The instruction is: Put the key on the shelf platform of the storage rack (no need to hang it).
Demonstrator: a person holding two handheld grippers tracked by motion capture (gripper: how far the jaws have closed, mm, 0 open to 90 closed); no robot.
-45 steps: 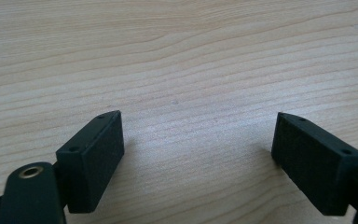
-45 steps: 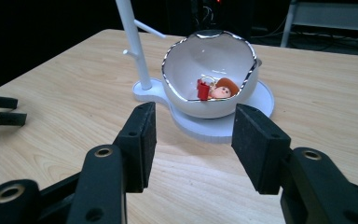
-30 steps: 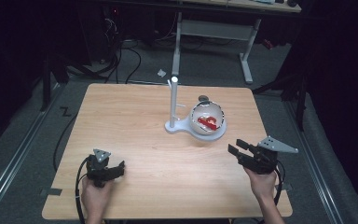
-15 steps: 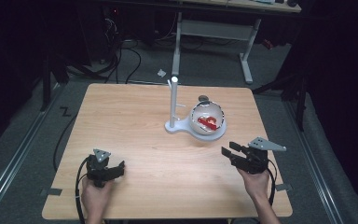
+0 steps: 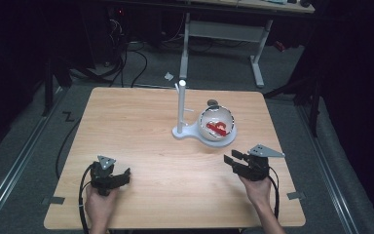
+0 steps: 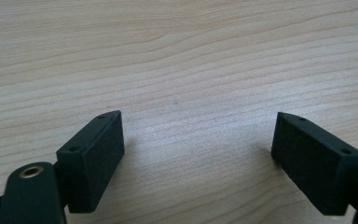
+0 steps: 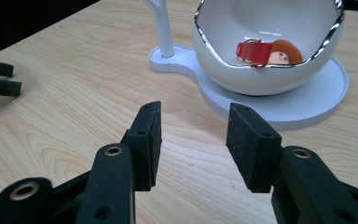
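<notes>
High view: left hand-held gripper (image 5: pixel 121 176) resting at near left of table (image 5: pixel 141 122), well apart from the work, judged idle. Right hand-held gripper (image 5: pixel 232 161) at near right, pointed toward white bowl (image 5: pixel 216 138) on white stand (image 5: pixel 180 105), right of centre. Red toy figure (image 5: pixel 219 127) lying inside bowl, so contained.

Left gripper view: jaws wide, bare wood between.

Right gripper view: jaws narrow, just closed a little, nothing between. Aimed low at bowl (image 7: pixel 261 74); judged an approach to toy figure (image 7: pixel 265 52).
</notes>
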